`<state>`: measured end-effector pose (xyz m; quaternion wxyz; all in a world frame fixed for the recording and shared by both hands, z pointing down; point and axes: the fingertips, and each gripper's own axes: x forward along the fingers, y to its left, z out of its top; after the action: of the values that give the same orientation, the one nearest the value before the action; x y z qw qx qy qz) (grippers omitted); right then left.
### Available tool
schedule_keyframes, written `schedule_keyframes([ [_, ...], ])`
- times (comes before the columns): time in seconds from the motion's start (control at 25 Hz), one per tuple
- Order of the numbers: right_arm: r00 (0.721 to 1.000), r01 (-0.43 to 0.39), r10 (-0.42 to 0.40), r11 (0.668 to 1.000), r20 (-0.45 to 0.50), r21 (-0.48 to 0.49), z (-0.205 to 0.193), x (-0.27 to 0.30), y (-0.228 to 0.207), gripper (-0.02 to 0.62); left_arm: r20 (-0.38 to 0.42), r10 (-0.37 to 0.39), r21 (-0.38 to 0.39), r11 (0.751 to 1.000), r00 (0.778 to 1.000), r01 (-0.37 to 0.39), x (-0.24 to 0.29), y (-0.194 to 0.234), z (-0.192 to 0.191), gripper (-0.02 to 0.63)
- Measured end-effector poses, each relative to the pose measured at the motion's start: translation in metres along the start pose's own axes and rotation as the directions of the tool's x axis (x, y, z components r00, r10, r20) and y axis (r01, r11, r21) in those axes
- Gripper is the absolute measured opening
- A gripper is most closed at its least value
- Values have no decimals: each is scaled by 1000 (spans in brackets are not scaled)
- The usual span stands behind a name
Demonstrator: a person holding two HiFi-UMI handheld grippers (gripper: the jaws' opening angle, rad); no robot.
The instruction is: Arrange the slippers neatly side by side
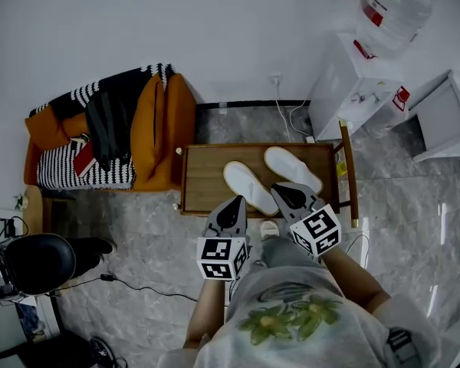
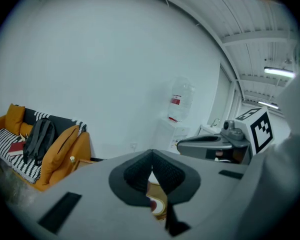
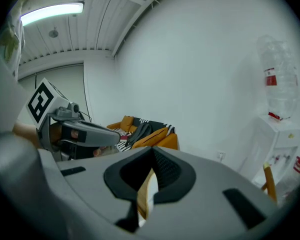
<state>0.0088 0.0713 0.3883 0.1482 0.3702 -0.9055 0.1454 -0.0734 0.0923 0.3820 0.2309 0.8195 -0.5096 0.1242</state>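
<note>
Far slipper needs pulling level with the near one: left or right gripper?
Right, likely: the right gripper is beside the near end of the far slipper; the left gripper sits across the near slipper. Both shut.

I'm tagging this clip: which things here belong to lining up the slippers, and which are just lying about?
Job in hand:
nearer slipper, farther slipper, wooden table, left gripper, right gripper (both jaws shut, empty)

Lying about:
orange sofa, black backpack, water dispenser
</note>
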Motion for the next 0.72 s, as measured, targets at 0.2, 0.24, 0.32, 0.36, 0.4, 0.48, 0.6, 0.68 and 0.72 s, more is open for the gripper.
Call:
schedule_keyframes([
  [0.2,998,-45,45,999,-48,-8,-9,18,-10,6,-32,37,-21,999,999,-38,15,11,-6,15],
  [0.24,997,-52,52,999,-57,-8,-11,21,-13,6,-39,44,-27,999,998,-45,19,12,-7,15],
  [0.32,995,-67,66,998,-76,-8,-18,29,-19,6,-53,56,-35,998,997,-58,27,16,-11,15],
  [0.36,994,-75,74,997,-87,-8,-22,33,-21,6,-61,64,-36,997,996,-66,31,18,-14,15],
  [0.4,992,-83,82,996,-97,-9,-25,37,-23,6,-69,73,-35,997,995,-75,34,20,-16,15],
  [0.48,988,-101,99,995,-119,-12,-32,45,-27,6,-88,94,-29,995,992,-97,41,25,-23,15],
  [0.6,980,-134,131,991,-152,-8,-42,57,-31,20,-118,116,-16,993,986,-119,50,32,-34,15],
  [0.68,972,-158,155,987,-179,-3,-48,65,-34,63,-134,121,-13,992,984,-124,57,37,-39,27],
  [0.72,968,-168,164,986,-192,-3,-52,69,-35,74,-141,123,-12,992,982,-126,59,39,-41,55],
])
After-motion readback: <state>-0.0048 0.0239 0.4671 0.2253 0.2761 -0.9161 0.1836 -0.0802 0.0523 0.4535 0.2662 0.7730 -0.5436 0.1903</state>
